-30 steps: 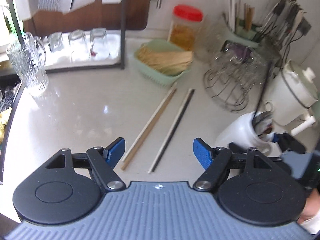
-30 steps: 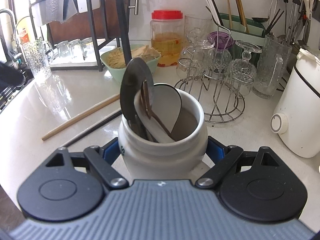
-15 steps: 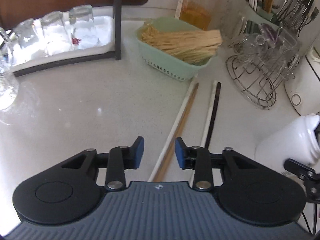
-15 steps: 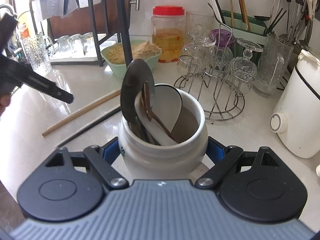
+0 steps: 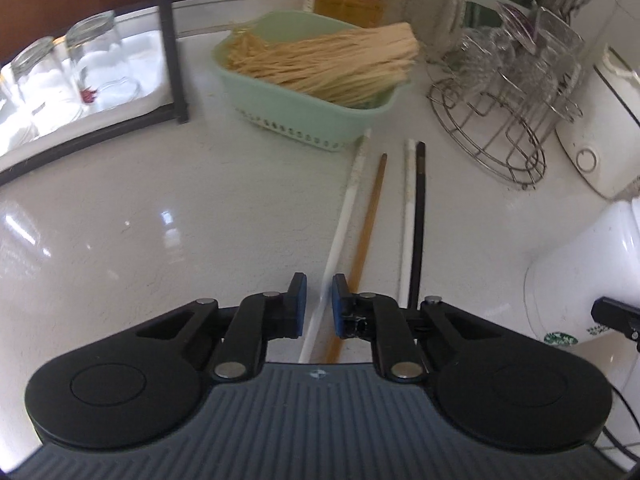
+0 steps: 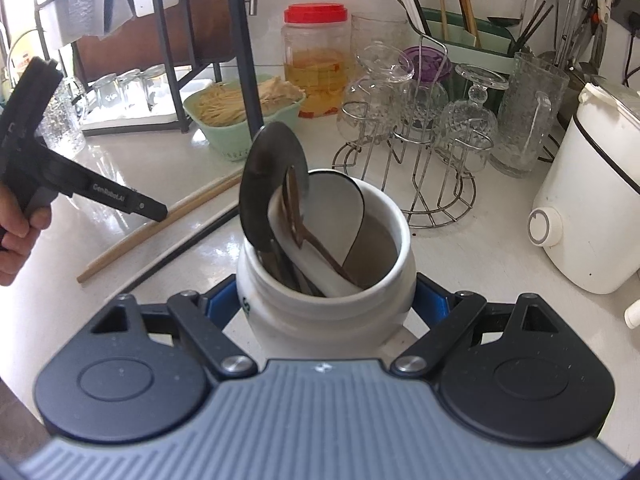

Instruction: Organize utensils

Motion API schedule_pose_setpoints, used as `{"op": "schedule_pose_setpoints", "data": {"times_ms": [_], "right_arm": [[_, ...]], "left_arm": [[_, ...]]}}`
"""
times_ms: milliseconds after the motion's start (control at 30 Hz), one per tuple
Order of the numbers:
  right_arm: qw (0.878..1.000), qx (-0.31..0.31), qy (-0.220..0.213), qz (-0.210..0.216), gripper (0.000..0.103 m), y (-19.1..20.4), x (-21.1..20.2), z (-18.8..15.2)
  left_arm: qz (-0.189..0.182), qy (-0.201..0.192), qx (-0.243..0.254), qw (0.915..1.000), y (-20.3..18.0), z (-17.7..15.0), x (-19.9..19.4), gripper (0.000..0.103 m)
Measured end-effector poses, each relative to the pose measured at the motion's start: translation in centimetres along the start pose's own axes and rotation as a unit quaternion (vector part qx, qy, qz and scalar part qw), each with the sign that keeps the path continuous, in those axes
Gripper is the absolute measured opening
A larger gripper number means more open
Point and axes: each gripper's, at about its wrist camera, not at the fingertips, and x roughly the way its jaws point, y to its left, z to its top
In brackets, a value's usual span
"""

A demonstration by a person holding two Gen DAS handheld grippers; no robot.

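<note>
We find a long wooden chopstick (image 5: 366, 236) lying flat on the glossy white counter (image 5: 160, 216), toward the middle, its far tip close to a mint-green plastic basket (image 5: 280, 108) heaped with pale sticks. A thin black chopstick (image 5: 418, 220) lies just beside it, roughly parallel. We note the left gripper (image 5: 319, 304) lowered over the wooden chopstick's near end, jaws closing, narrowly apart; the chopstick runs between them, and a gap shows at the pads. The right gripper (image 6: 326, 304) is clamped on a white ceramic utensil jar (image 6: 324, 280), one pad on each side. The jar stands on the counter, near the black chopstick, and holds a dark round-headed skimmer (image 6: 272, 184) and a white spoon. Behind it stand a wire glass rack (image 6: 412, 168) and, at the counter's right edge, a white electric kettle (image 6: 588, 200).
</note>
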Motion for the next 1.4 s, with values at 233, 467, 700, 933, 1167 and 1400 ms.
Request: {"op": "schedule_pose_setpoints", "data": {"times_ms": [233,467,700,933,1167,1400], "right_arm": [[1.0,0.01,-0.001,-0.006,0.091,0.0,0.0,0.0],[1.0,0.012,0.004,-0.011,0.091,0.2,0.1,0.2],[1.0,0.013,0.006,-0.011,0.091,0.2,0.1,0.2],[1.0,0.011,0.003,-0.011,0.091,0.1,0.1,0.1],[1.0,0.005,0.001,-0.007,0.091,0.1,0.0,0.0],[1.0,0.0,0.004,-0.003,0.091,0.0,0.0,0.0]], "left_arm": [[0.017,0.021,0.015,0.9995,-1.5,-0.2,-0.3,0.006],[0.019,0.019,-0.048,0.9985,-1.1,-1.5,-1.7,0.006],[0.009,0.027,-0.079,0.9965,-0.9,-4.0,-3.4,0.005],[0.004,0.034,-0.111,0.9932,-0.9,-6.7,-6.1,0.005],[-0.002,0.046,-0.121,0.9916,-2.3,-8.9,-7.1,0.005],[-0.008,0.061,-0.123,0.9905,-2.6,-9.6,-6.4,0.005]]}}
